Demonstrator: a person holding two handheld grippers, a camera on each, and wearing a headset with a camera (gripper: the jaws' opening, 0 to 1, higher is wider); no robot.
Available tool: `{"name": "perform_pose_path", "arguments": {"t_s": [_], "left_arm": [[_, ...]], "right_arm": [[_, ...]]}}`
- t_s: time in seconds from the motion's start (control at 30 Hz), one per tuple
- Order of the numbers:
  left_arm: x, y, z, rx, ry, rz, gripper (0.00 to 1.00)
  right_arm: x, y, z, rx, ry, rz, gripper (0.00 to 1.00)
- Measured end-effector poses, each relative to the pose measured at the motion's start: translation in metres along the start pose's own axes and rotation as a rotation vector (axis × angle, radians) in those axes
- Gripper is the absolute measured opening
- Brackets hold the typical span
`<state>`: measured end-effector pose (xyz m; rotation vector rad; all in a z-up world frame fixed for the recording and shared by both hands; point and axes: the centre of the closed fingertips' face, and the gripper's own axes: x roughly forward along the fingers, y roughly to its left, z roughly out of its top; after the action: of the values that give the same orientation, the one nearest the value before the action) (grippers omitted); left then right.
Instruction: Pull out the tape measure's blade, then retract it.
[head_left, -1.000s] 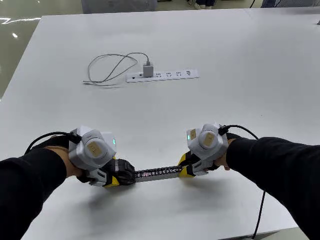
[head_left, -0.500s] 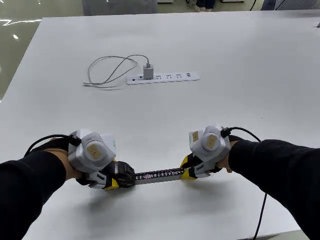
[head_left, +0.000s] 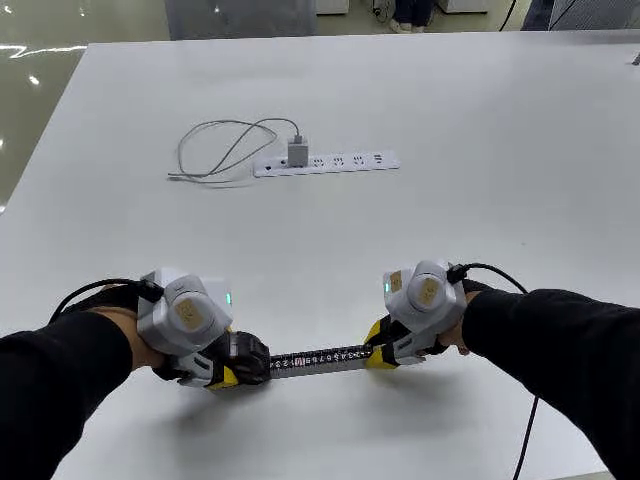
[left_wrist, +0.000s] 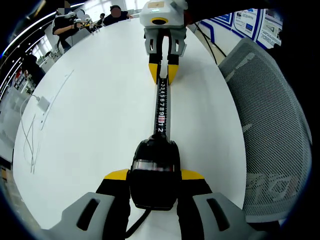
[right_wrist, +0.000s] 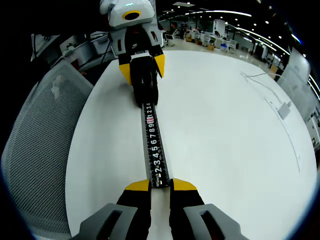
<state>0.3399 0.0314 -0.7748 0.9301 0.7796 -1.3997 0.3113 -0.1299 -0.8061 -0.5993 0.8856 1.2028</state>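
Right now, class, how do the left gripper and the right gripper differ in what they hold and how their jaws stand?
The left gripper clamps the black tape measure case; the right gripper pinches the end of the blade. The left gripper's jaws stand wide around the tape measure case; the right gripper's sit nearly together. Both have yellow tips and face each other along the blade.

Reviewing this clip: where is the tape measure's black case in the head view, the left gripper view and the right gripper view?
Head view: the case, lower left, clamped in the left tongs.
Left gripper view: case at bottom centre, between that view's own tongs.
Right gripper view: case at top centre, at the far end of the blade.
Shared landmark: the numbered blade, running from case to right tongs.
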Motion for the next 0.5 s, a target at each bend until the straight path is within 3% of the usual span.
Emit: {"name": "perform_pose_path", "arguments": {"t_s": [0.5], "left_arm": [[-0.0001,0.0004,0.0002,0.000,0.001,0.005,0.30]], "right_arm": [[-0.0050,-0.0018,-0.0071,-0.008,0.011,-0.006,0.09]]}}
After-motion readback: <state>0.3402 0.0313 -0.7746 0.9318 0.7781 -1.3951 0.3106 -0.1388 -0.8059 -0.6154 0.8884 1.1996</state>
